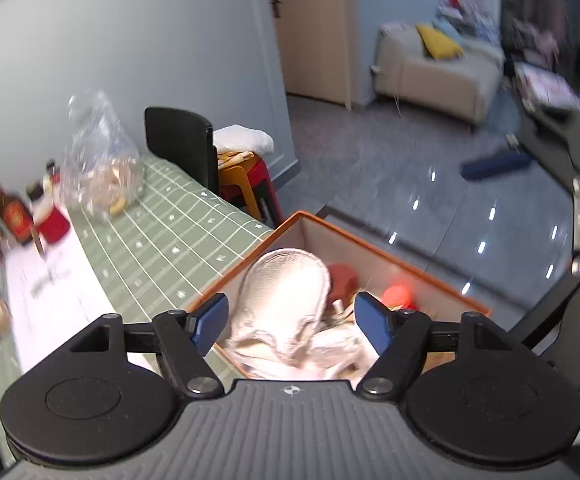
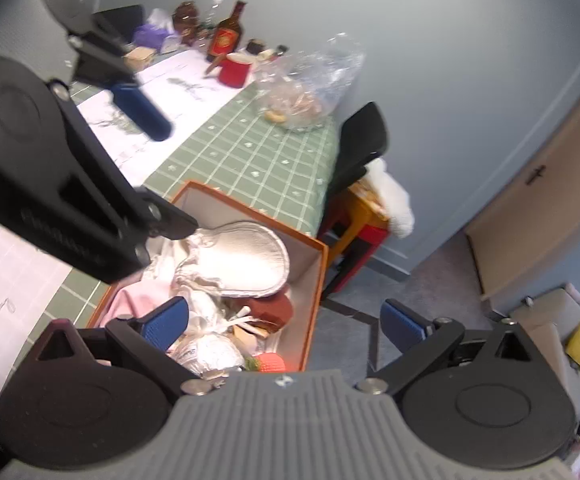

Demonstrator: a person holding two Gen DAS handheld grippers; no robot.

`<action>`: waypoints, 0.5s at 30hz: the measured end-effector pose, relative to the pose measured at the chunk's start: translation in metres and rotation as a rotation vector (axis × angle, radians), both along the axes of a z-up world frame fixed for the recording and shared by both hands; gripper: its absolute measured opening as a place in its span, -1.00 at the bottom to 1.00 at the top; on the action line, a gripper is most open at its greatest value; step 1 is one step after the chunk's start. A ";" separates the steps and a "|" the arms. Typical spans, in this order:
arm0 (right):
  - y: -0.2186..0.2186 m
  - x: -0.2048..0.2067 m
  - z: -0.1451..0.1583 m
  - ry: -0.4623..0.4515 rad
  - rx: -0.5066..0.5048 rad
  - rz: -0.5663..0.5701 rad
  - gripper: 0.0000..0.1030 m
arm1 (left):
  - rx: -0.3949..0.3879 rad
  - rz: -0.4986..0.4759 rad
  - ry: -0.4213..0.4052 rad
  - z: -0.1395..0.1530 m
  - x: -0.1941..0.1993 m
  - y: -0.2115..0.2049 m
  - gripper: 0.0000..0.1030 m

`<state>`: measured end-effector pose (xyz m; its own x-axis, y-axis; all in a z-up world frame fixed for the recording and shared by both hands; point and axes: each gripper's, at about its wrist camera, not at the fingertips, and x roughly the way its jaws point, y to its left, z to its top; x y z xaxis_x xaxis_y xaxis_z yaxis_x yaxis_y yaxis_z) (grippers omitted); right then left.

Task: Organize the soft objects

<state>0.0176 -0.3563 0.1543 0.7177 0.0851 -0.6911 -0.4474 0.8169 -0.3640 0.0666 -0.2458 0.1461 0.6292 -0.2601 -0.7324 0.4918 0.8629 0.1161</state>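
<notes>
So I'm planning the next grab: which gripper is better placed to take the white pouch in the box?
Probably the left gripper: open, its fingers straddle the white pouch in the orange box. The right gripper, also open, sits toward the box's edge.

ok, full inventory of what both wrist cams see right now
box: 1, orange rim, pale inside, at table edge
pouch: 1, cream, on top of the pile in the box
strawberry toy: 1, red-orange, near corner of the box
brown item: 1, reddish brown, in the box under the pouch
tablecloth: 1, green grid, on the table
plastic bag: 1, clear, far end of the table
bottle: 1, brown with red label, by the wall
mug: 1, red, beside the bottle
chair: 1, black, past the table end
sofa: 1, beige, yellow cushion
left gripper: open, over the box
right gripper: open, over the box corner
</notes>
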 end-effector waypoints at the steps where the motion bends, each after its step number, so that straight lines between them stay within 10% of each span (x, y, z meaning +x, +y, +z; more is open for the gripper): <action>1: 0.000 -0.003 0.001 -0.011 0.003 -0.018 0.94 | -0.041 0.023 -0.006 0.001 -0.001 0.005 0.68; 5: -0.004 -0.015 0.001 -0.048 0.029 -0.091 0.94 | -0.159 0.125 -0.063 0.005 -0.009 0.027 0.70; 15: -0.023 -0.036 -0.020 -0.041 0.259 -0.377 0.95 | -0.163 0.240 -0.069 -0.030 -0.019 0.054 0.93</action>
